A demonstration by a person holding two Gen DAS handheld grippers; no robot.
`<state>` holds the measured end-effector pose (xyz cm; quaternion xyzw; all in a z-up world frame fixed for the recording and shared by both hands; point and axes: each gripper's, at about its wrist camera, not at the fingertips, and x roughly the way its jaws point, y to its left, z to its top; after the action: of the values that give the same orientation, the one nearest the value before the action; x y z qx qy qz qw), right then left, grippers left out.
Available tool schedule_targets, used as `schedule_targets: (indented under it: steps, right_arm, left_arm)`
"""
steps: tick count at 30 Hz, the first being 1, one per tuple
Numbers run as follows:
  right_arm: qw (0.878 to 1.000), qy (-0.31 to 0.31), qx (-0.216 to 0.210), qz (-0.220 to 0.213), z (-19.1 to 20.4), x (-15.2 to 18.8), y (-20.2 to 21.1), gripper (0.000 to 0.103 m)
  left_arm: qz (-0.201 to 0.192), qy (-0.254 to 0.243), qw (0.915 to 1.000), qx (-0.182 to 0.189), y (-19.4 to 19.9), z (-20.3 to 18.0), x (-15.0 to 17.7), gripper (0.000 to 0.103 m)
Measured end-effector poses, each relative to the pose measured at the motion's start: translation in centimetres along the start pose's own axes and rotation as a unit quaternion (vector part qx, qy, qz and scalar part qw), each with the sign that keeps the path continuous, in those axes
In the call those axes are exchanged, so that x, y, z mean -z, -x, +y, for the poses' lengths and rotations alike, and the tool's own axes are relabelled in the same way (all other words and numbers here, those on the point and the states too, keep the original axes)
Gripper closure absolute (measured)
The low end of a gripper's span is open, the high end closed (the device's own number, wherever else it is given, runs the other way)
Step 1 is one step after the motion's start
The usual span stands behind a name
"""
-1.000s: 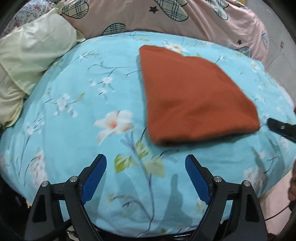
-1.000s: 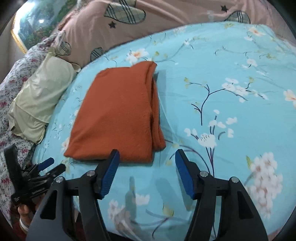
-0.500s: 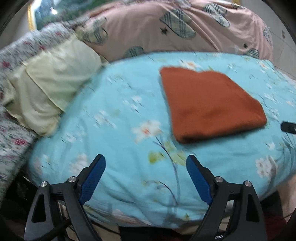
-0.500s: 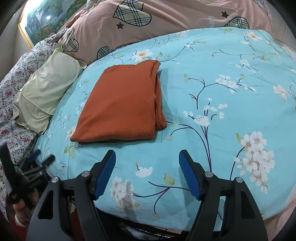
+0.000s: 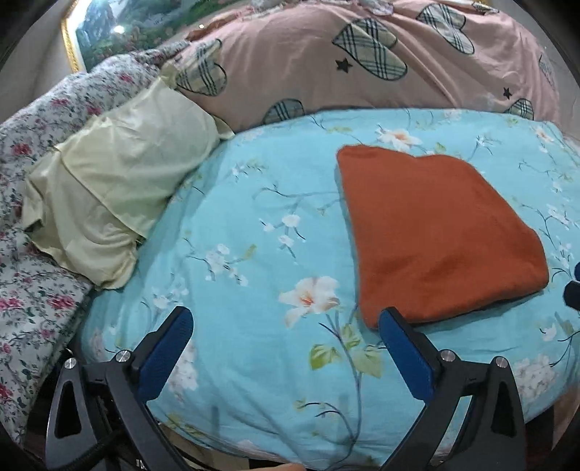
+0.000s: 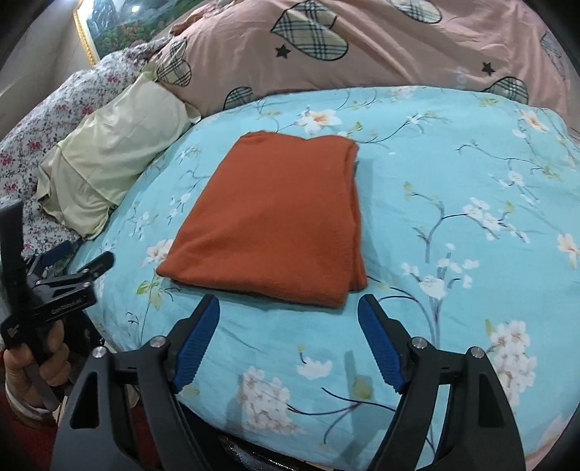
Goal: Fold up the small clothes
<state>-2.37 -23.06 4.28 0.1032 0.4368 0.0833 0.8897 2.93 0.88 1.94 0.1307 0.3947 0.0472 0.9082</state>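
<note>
A rust-orange garment (image 5: pixel 435 232) (image 6: pixel 275 221) lies folded flat on the light blue floral bedspread (image 5: pixel 253 253) (image 6: pixel 453 203). My left gripper (image 5: pixel 286 326) hovers short of the garment's near left corner; its jaws are opening wide, with only bedspread between them. My right gripper (image 6: pixel 290 311) hangs just before the garment's near edge, jaws opening too, with no cloth between its blue pads (image 6: pixel 377 333). In the right wrist view the left gripper (image 6: pixel 69 268) shows at the left edge, held by a hand (image 6: pixel 36 362). A tip of the right gripper (image 5: pixel 572 286) peeks in at the left view's right edge.
A pale yellow pillow (image 5: pixel 105 195) (image 6: pixel 105 159) lies left of the bedspread on a flowered sheet (image 5: pixel 32 290). A pink quilt with plaid hearts (image 5: pixel 362 58) (image 6: pixel 362 47) is piled behind. A framed picture (image 5: pixel 119 32) hangs at the back left. The bed's near edge drops off below both grippers.
Both grippers have backed off from the garment and risen, so more of the bed and pillow shows. Both pairs of jaws stand wider apart. The garment has not moved.
</note>
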Motion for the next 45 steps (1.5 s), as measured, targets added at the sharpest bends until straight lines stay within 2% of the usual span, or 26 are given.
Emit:
schedule_targets:
  steps: [5,12,17,28,45]
  right_arm:
    - [1.000,0.012,-0.002,0.015,0.4,-0.3,-1.3,0.024]
    - [1.000,0.016,0.000,0.024,0.5,-0.8,-2.1,0.024]
    - [0.999,0.019,0.000,0.031,0.4,-1.2,-2.5,0.024]
    - [1.000,0.020,-0.009,0.017,0.3,-3.3,-2.6,0.023]
    - [1.000,0.012,-0.013,0.019,0.2,-5.7,-4.1,0.023]
  left_arm:
    - [0.028,-0.015,0.9995,0.002,-1.5,-1.2,-0.1,0.001]
    - [0.053,-0.008,0.9980,0.034,-2.8,-1.9,-0.7,0.001]
    - [0.058,-0.003,0.9974,0.043,-3.4,-2.1,-1.5,0.001]
    - [0.053,0.010,0.9969,0.058,-3.7,-1.8,-2.9,0.001]
    - [0.058,0.021,0.9964,0.058,-5.1,-1.4,-4.5,0.001]
